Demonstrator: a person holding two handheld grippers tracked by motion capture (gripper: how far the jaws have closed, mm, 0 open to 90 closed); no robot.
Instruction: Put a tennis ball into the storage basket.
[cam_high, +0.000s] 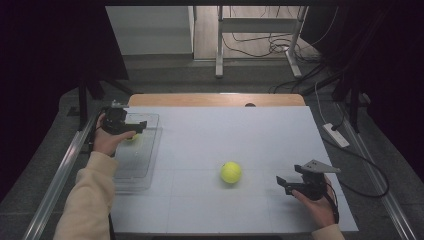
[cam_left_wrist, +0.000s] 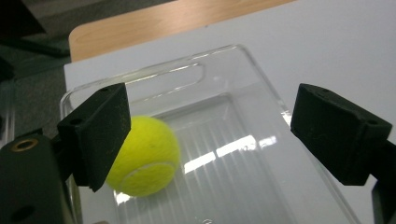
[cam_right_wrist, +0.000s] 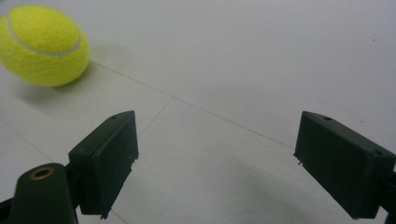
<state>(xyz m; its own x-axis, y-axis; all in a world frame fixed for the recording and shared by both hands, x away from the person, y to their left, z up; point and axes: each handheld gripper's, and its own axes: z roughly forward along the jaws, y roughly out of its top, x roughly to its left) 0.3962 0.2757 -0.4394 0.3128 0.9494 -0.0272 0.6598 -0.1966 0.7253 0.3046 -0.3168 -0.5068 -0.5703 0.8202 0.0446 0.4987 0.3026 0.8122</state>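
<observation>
At the near right of the table (cam_high: 210, 210), the right gripper (cam_high: 284, 184) sits low over the white top, its jaws spread wide with nothing between them. In the right gripper view a ball (cam_right_wrist: 43, 44) lies ahead and off to one side, well apart from the jaws. That ball (cam_high: 231, 172) rests on the bare top near the middle.

Farther off at the left, the left gripper (cam_high: 141, 125) hangs over a clear tray (cam_high: 150, 150), jaws apart and holding nothing. In the left gripper view a second ball (cam_left_wrist: 148, 157) lies on the tray's ribbed floor below the jaws, near its one wall, free of the pads (cam_left_wrist: 100, 130).

Judging by this, one ball is already placed in the tray and let go, and the step in hand is clearing the left gripper away. The next move likely falls to the loose ball: a gripper must swing across, straddle it with jaws wide, and close across its middle without nudging it, since it may roll.

Both balls are yellow-green and fuzzy, with a pale curved seam.
</observation>
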